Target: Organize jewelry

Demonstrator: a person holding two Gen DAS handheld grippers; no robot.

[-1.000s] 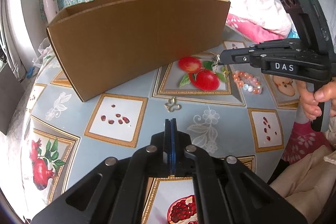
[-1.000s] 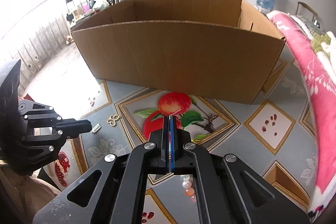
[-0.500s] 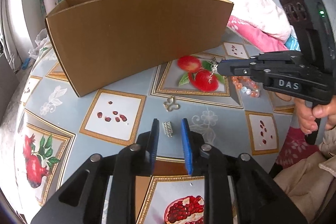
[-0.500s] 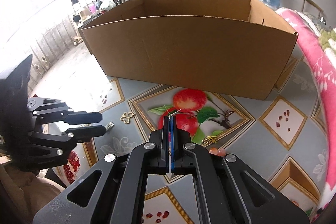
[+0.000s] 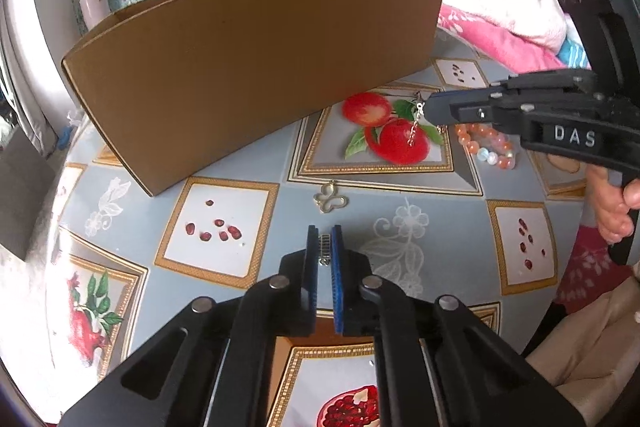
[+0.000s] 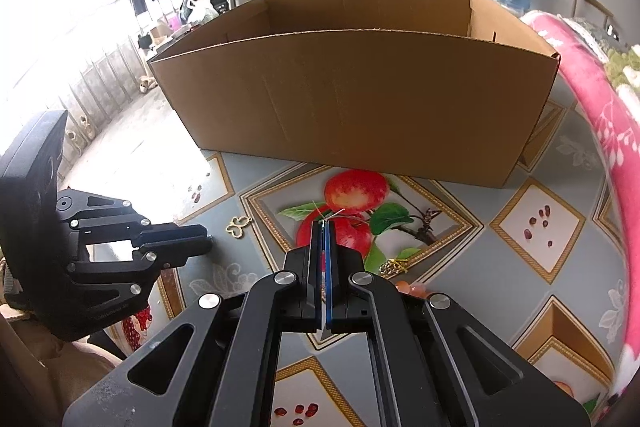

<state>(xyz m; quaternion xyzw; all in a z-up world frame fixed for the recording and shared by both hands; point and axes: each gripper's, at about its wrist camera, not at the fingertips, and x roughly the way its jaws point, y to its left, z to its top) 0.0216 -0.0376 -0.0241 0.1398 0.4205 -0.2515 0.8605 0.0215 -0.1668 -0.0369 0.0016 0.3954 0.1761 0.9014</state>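
Fingers, left gripper (image 5: 324, 247): blue-padded, have just been closing, now drawn narrow onto a small silver ribbed clasp (image 5: 325, 247), low centre of the left wrist view, against the table.

Fingers, right gripper (image 6: 323, 227): pressed fully together on a fine silver chain (image 5: 416, 123), which hangs from the tips at right of centre in the left wrist view, its end over the printed red apples.

Item, flat gold butterfly-outline pendant (image 5: 331, 197): lying on the table (image 5: 420, 203), centre frame, just beyond the left gripper.

Item, bracelet of orange and pale round beads (image 5: 486, 147): on the table at centre right, partly behind the right gripper.

Item, small gold crumpled piece (image 6: 394, 265): right of the right gripper's tips; kind cannot be told.

Receptacle, open brown cardboard box (image 6: 360, 95): upper half of both views, likely the destination; contents not visible.

Handling notes, judged: chain very light, limp, prone to slipping and tangling; grip near its end and lift clear before moving. Clasp tiny, stiff, smooth; pinch across its ribbed flanks. Pendant thin and flat; take by an edge loop.
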